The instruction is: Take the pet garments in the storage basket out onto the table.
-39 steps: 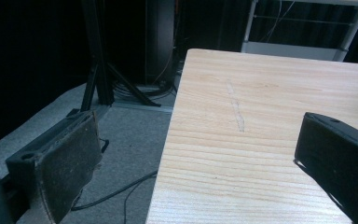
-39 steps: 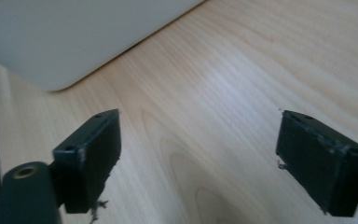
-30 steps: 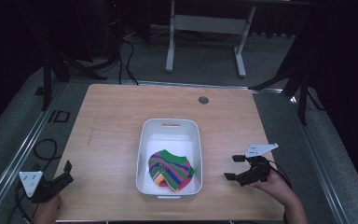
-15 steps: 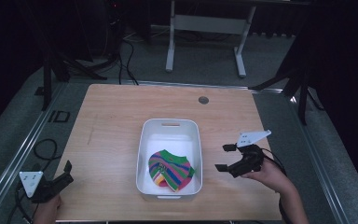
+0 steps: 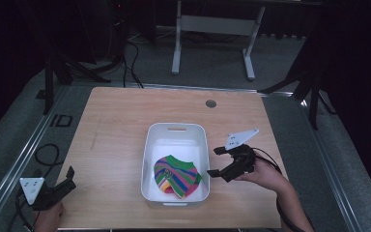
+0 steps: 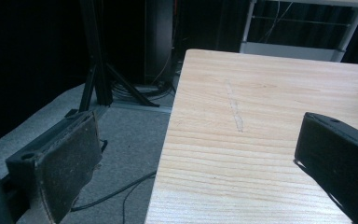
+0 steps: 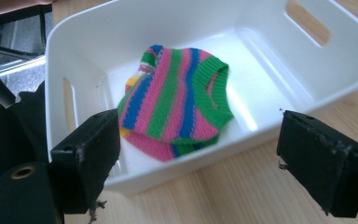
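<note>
Striped cloth [image 5: 175, 175]: it was seen lying in the white bin [image 5: 176, 130], toward the 6 o'clock end.
White bin: it was set in the middle of the desk [image 5: 116, 125].
Right gripper [image 5: 218, 161]: it was held wide open at the bin's 3 o'clock rim, with nothing in it.
Left gripper [image 5: 68, 178]: it was held wide open over the desk's 7 o'clock corner, with nothing in it.
</note>
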A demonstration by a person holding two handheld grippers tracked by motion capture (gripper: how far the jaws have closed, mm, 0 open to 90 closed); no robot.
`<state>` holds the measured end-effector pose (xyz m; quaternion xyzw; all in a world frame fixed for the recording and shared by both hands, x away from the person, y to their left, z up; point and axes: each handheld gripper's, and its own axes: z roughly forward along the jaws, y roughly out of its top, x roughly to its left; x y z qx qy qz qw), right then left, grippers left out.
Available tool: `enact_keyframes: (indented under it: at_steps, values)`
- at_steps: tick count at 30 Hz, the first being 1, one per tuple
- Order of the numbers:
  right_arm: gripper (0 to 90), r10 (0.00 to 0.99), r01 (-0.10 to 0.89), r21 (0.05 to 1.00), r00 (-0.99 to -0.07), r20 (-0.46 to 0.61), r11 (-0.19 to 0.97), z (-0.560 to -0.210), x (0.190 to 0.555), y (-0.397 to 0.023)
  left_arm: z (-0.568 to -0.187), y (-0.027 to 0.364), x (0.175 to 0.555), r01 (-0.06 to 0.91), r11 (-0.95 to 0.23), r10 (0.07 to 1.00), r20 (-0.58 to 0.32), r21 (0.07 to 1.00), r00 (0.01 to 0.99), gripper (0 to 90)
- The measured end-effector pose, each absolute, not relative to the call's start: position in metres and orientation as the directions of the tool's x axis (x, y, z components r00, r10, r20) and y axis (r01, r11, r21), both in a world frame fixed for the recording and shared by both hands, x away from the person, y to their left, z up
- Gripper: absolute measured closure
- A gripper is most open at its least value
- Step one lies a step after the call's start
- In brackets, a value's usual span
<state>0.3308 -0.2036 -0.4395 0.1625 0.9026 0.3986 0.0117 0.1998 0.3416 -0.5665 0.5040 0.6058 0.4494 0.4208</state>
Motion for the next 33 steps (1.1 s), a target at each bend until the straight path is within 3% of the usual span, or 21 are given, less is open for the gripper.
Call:
enact_keyframes:
  at_steps: [19, 33]
  values:
    - [14.2, 0.163, 0.208, 0.64, -0.978, 0.13, 0.739, -0.459, 0.34, -0.118, -0.567, 0.342, 0.199, 0.232, 0.086, 0.99, -0.057, 0.969, -0.129, 0.9]
    - [20.1, 0.128, 0.174, 0.556, -0.984, 0.121, 0.813, -0.472, 0.342, -0.069, -0.567, 0.342, 0.199, 0.231, 0.086, 0.991, -0.058, 0.969, -0.124, 0.9]
